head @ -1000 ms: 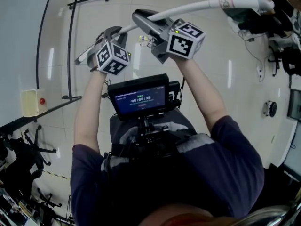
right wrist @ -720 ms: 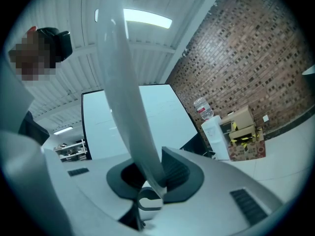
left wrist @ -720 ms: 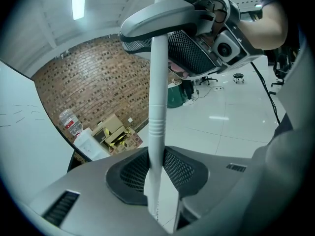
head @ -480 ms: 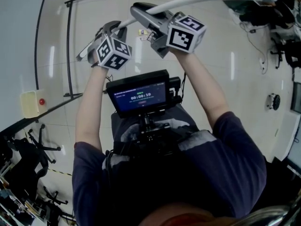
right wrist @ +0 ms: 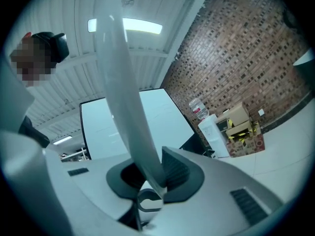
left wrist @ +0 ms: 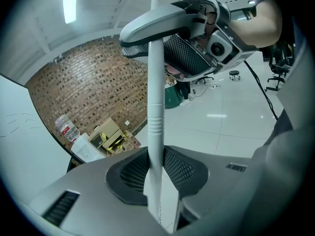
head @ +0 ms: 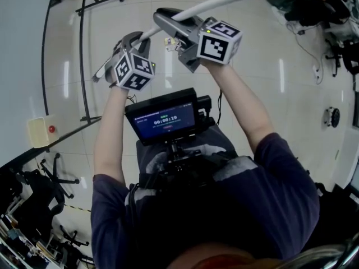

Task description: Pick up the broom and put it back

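listener: grippers first, please. what does each one have?

describer: both are clamped on one long white broom handle (head: 224, 1). from the head view, the person's arms reach forward over a pale glossy floor (head: 269, 94). the left gripper (head: 129, 39) is on the left and grips the handle close to its near left end. the right gripper (head: 165, 18) is just beside it, to the right and a little farther off, on the same handle.

listener: are the jaws really tight on it?

describer: in the left gripper view the handle (left wrist: 156, 107) rises straight up out of the gap, with the dark meshed pads (left wrist: 178, 169) pressed on both sides. in the right gripper view the handle (right wrist: 123, 82) leans up to the left from between the pads (right wrist: 174, 169), which touch it on each side. those jaws have just eased open a little, with the handle between them.

listener: where does the broom go from there?

describer: it is held in the air above the floor. from the grippers it arcs away to the far right and ends near dark equipment (head: 314, 10) at the far right edge. the brush end cannot be made out.

listener: anything else?

describer: a small lit screen (head: 164, 116) is mounted at the person's chest, between the arms. beyond the handle, the gripper views show a brick wall (left wrist: 83, 82), cardboard boxes (left wrist: 110, 134) and a whiteboard (right wrist: 172, 122).
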Tool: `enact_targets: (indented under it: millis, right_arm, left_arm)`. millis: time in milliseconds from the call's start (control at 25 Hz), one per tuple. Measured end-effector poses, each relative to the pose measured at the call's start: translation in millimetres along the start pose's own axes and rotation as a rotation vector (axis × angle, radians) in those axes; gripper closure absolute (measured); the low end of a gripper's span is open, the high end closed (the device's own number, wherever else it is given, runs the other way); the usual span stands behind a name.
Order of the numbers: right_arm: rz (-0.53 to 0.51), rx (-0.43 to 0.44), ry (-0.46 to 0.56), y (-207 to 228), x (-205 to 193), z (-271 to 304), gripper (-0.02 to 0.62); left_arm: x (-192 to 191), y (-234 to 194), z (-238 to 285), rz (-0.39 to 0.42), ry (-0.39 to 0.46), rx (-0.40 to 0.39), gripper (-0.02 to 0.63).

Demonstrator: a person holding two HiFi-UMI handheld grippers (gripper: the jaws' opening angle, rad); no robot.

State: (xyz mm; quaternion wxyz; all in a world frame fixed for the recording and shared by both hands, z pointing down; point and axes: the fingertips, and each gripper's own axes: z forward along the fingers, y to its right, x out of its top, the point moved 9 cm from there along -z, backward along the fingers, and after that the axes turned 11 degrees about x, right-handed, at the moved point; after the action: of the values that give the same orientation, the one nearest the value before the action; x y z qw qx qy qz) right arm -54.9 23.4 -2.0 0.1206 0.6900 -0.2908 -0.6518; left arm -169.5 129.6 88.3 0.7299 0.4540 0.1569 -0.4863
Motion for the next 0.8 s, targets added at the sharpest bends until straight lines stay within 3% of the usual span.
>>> enact_targets:
  millis: [800]
  right_arm:
    - [0.039,0.073,0.000,6,-15,-5,0.520]
  left_arm:
    - [-10,2,-8,0.030,-0.025,0.032,0.520]
